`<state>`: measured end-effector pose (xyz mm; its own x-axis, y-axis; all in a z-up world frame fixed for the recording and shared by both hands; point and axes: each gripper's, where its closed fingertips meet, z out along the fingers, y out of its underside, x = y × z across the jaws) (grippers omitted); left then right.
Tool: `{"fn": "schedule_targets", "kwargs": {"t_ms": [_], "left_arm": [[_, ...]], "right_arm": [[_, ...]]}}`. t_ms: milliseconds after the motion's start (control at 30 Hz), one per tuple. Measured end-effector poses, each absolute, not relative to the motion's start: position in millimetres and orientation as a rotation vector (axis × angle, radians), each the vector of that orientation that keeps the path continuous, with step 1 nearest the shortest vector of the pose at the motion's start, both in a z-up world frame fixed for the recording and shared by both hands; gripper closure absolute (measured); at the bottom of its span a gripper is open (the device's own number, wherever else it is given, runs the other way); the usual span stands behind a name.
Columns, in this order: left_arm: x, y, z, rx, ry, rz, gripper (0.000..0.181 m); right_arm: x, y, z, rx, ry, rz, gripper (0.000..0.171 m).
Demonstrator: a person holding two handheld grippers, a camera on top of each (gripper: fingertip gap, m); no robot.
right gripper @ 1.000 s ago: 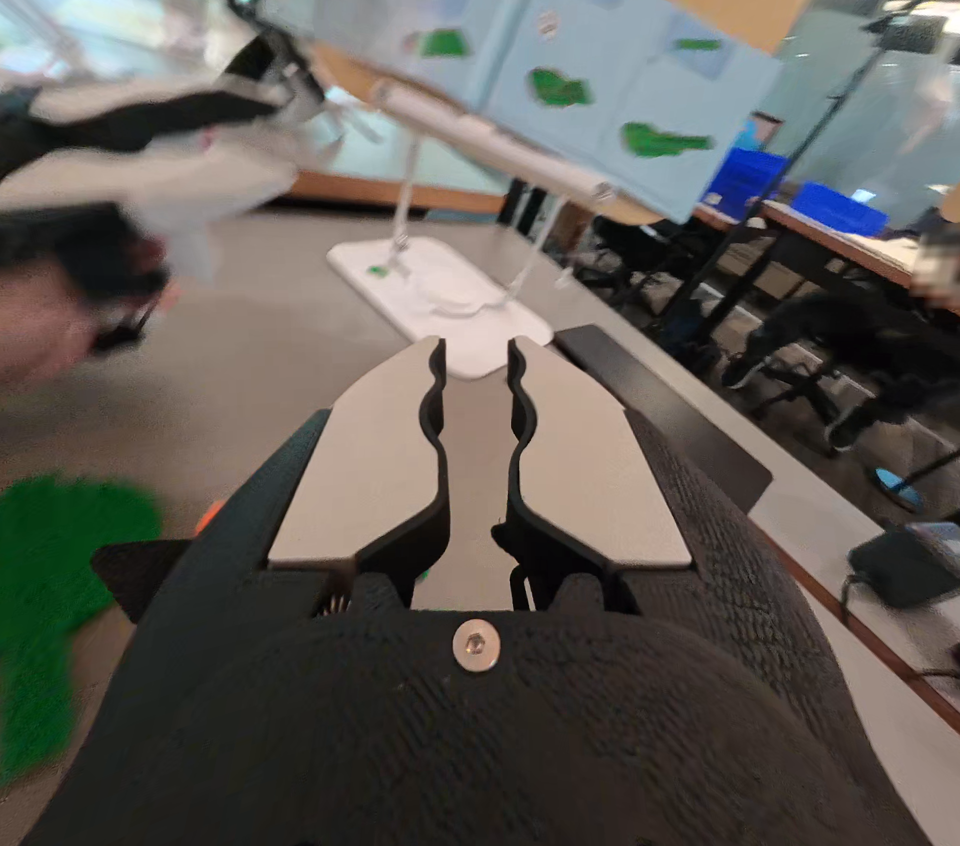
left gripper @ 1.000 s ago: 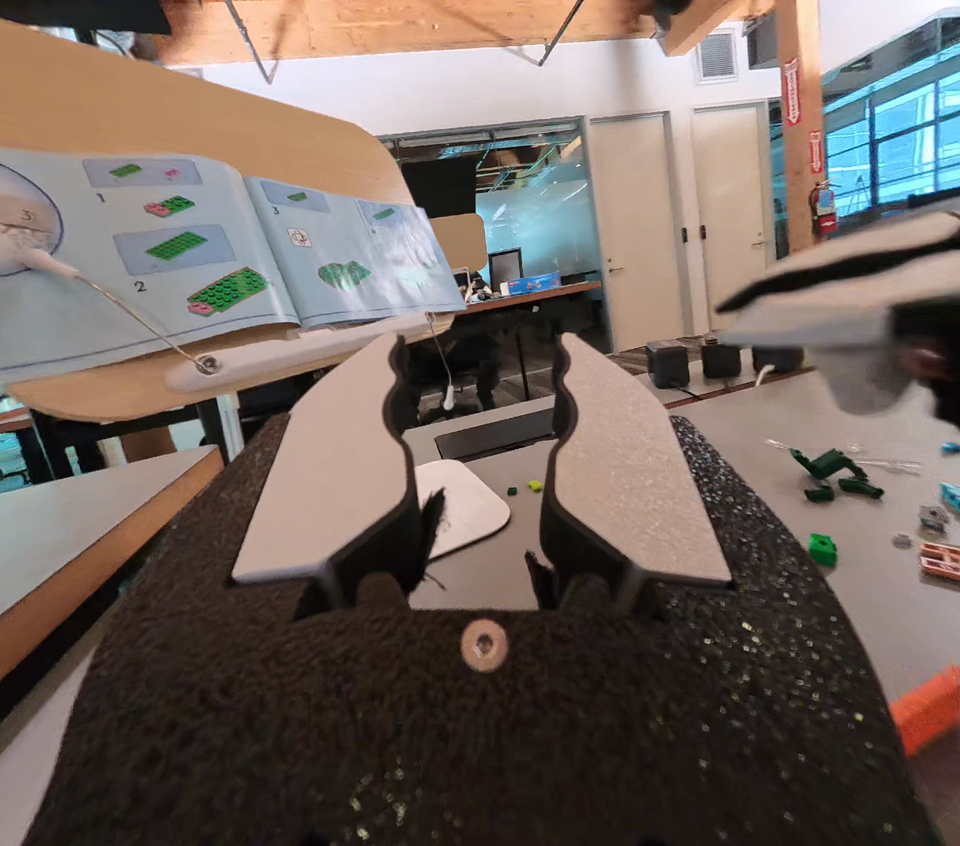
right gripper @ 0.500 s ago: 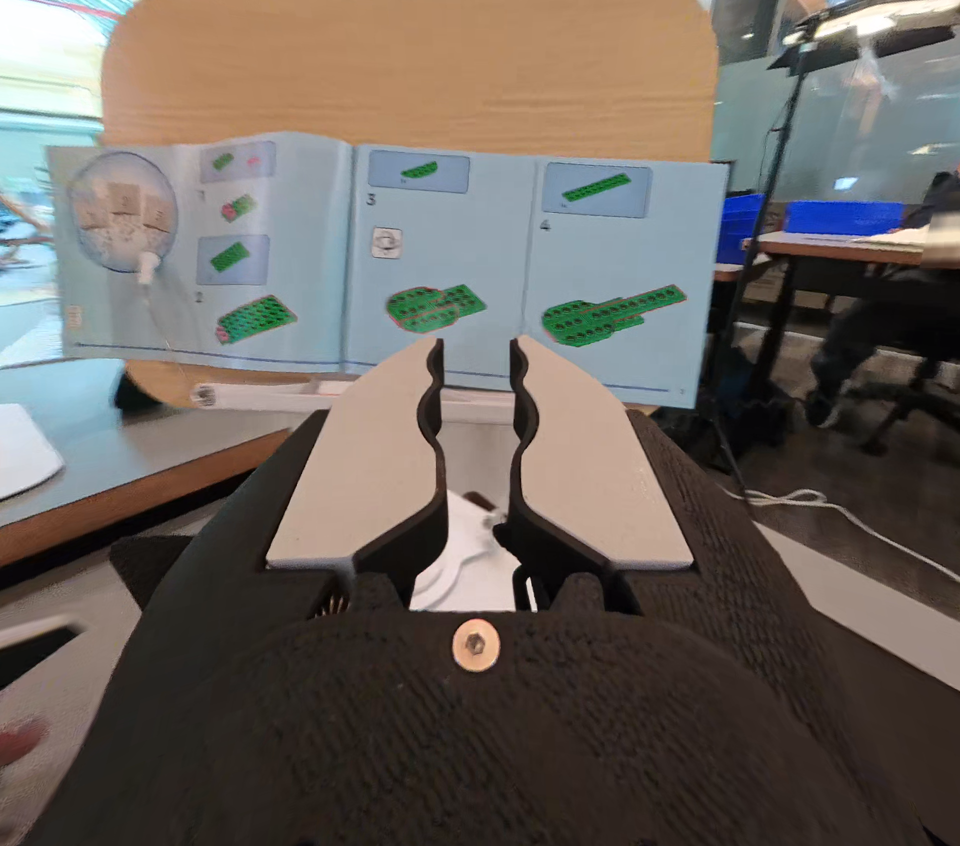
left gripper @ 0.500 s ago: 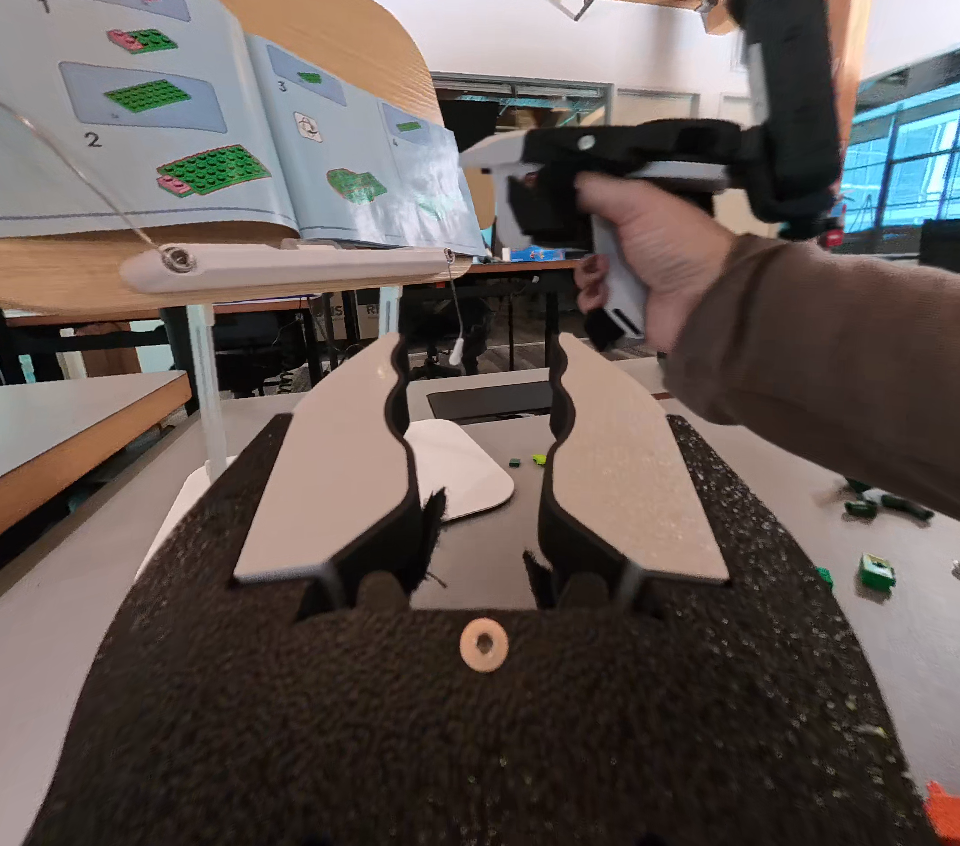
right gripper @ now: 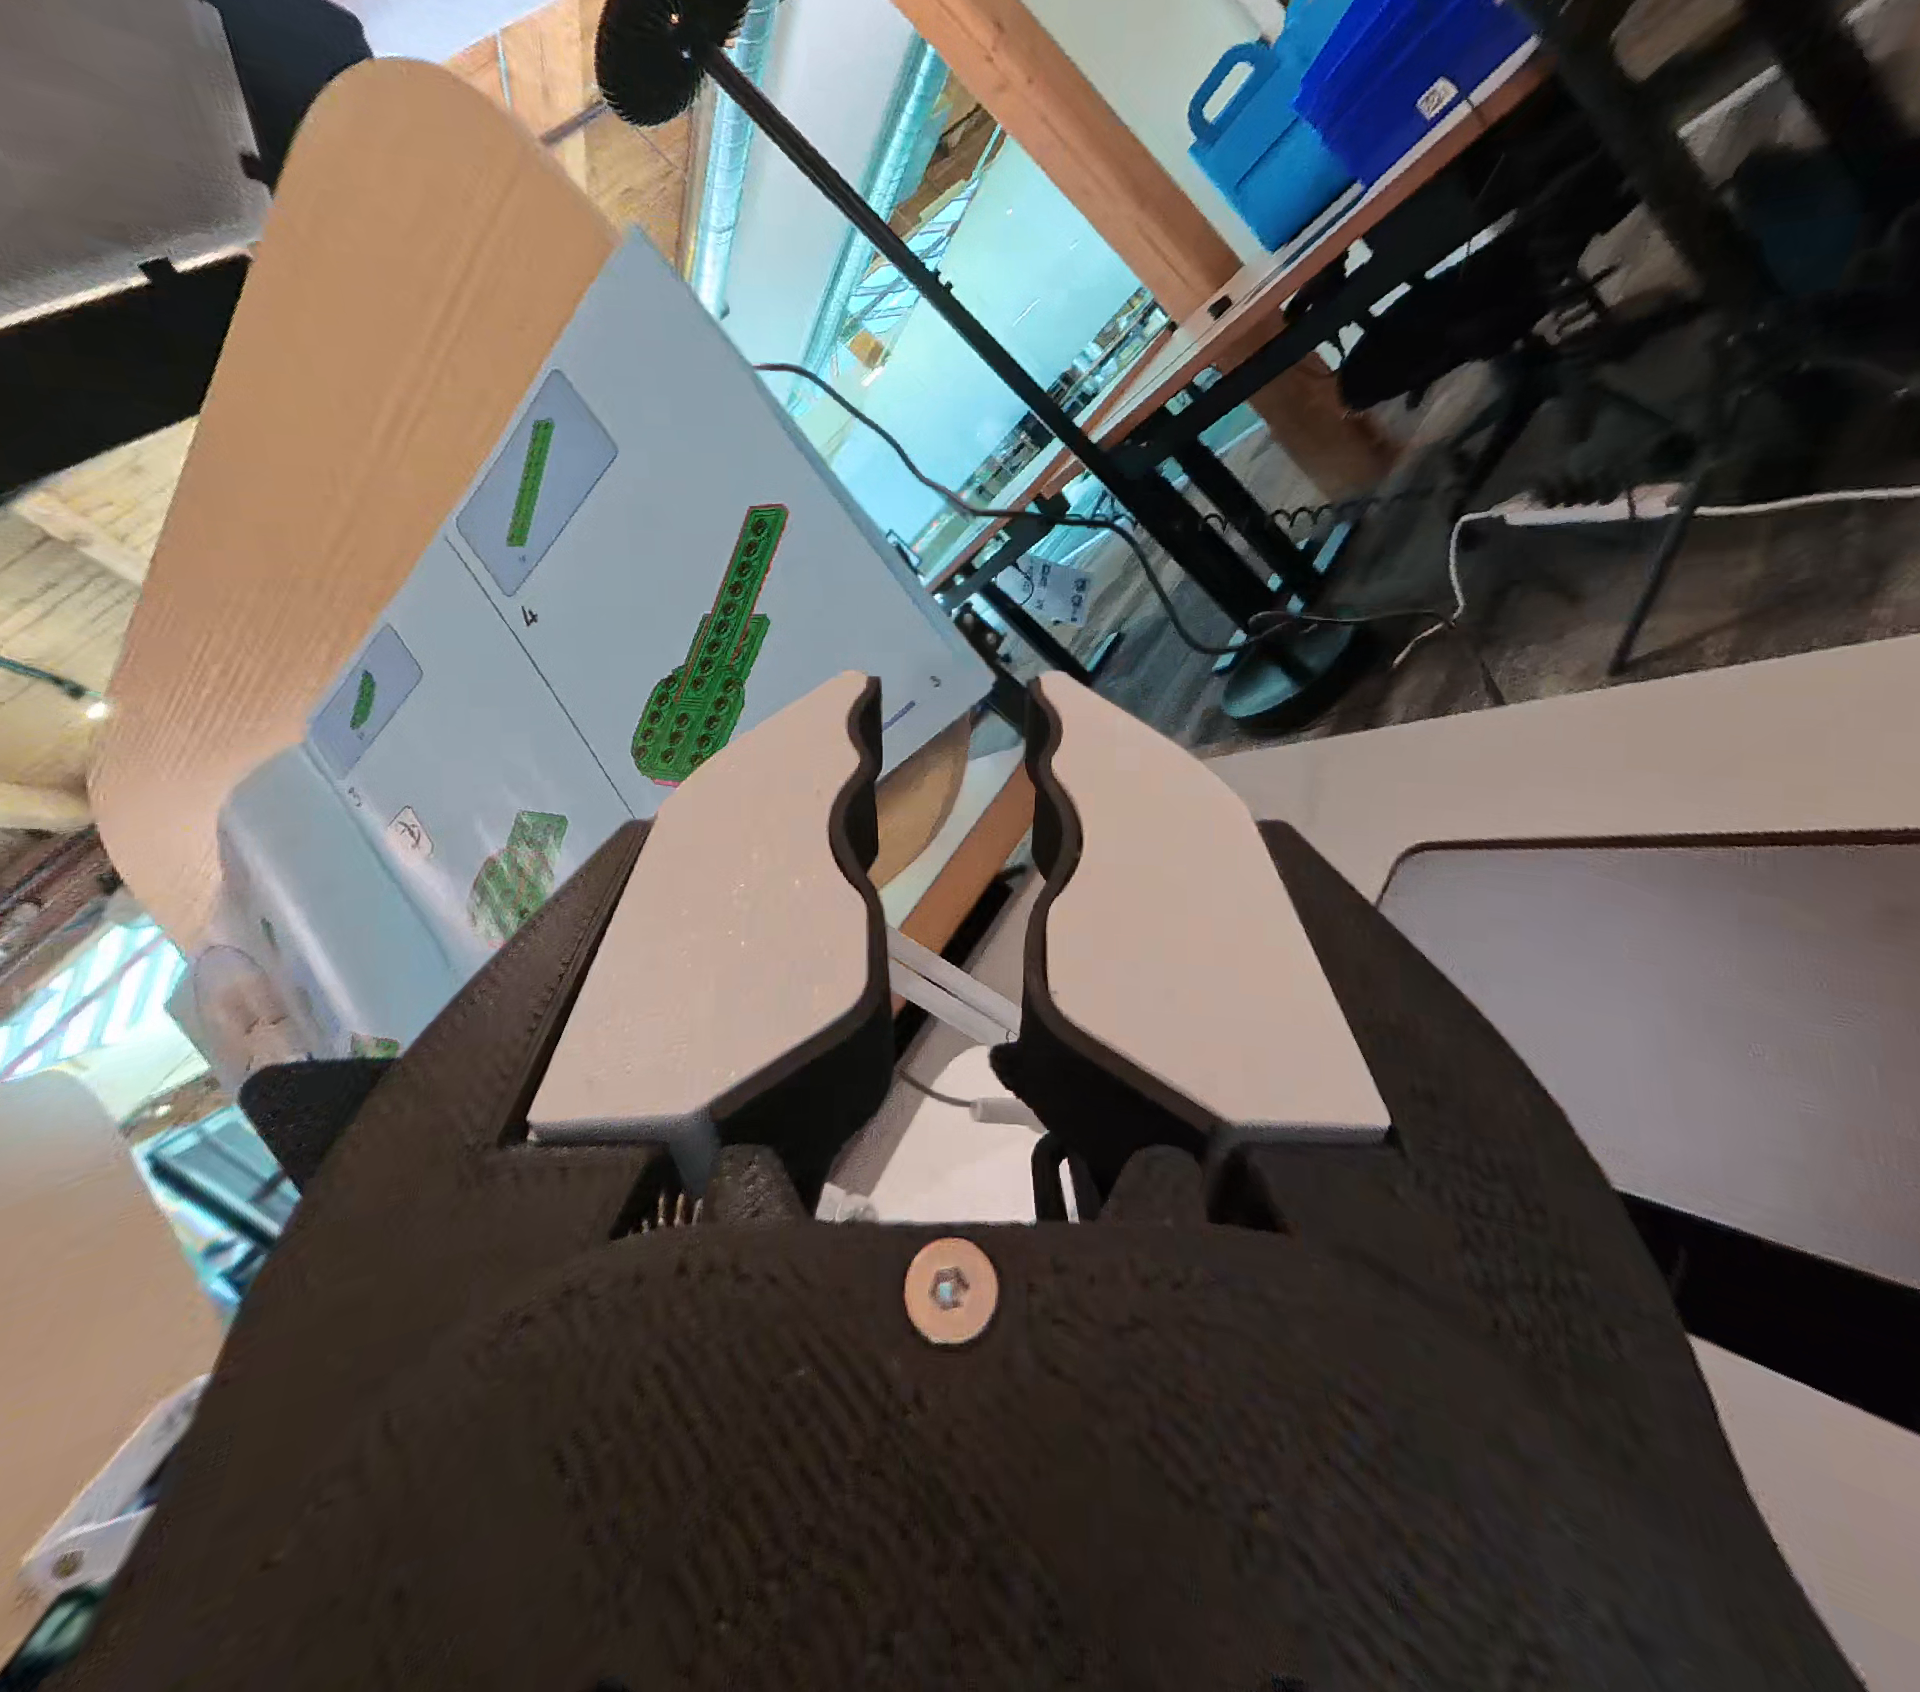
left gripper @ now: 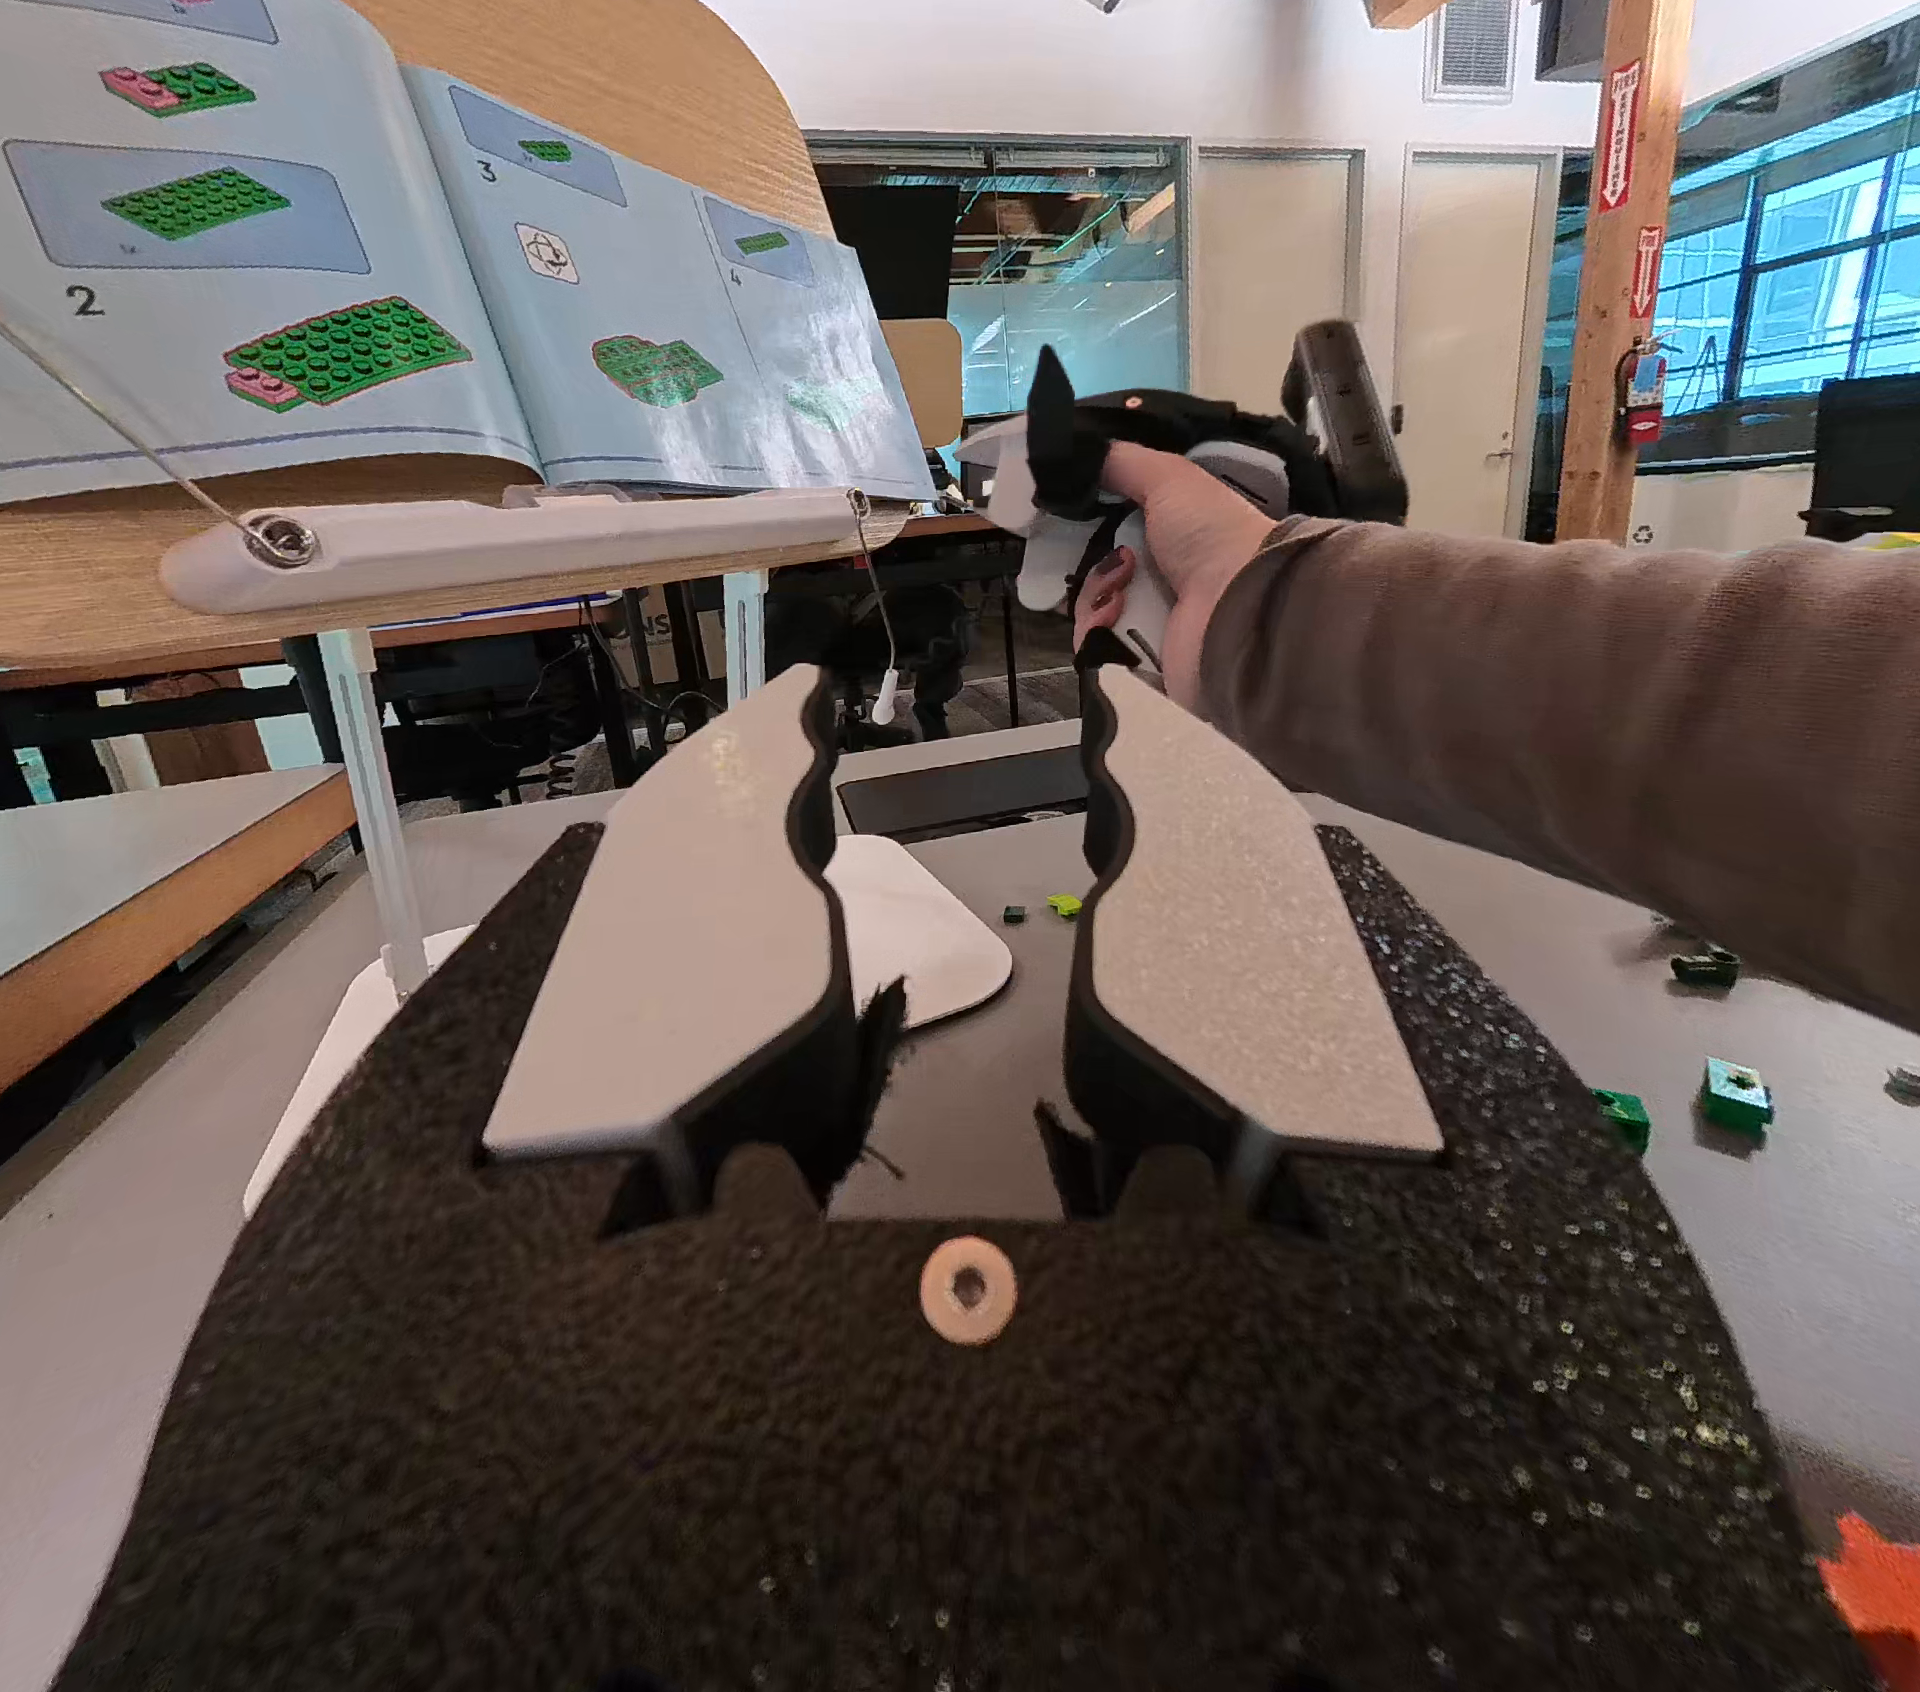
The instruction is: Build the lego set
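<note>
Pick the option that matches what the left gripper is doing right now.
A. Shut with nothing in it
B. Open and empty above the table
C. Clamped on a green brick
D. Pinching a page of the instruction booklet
B: in the left wrist view the left gripper has its jaws spread with only the grey table and the book stand's white base showing through the gap.

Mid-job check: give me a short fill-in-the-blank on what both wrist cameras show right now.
1. The left gripper holds ____ between its fingers.
2. The instruction booklet lies open on a ____ book stand.
3. The loose bricks on the grey table are mostly ____ in colour.
4. The right gripper points toward the booklet with its jaws ____.

Missing words: nothing; wooden; green; open
</note>
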<state>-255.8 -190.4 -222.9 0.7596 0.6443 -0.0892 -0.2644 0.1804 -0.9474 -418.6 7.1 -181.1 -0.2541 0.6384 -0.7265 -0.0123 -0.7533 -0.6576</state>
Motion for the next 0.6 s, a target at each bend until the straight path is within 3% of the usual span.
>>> {"fn": "schedule_targets", "kwargs": {"t_ms": [233,600], "left_arm": [[-255.2,-189.0,-224.2,-1.240,-0.363,0.660,0.140],[-253.7,-187.0,-225.4,-1.250,-0.351,0.657,0.145]], "right_arm": [[-424.4,-2.4,-178.2,-1.547,-0.879,2.119,0.152],[-434.5,-10.8,-174.2,-1.305,-1.145,1.556,0.149]]}}
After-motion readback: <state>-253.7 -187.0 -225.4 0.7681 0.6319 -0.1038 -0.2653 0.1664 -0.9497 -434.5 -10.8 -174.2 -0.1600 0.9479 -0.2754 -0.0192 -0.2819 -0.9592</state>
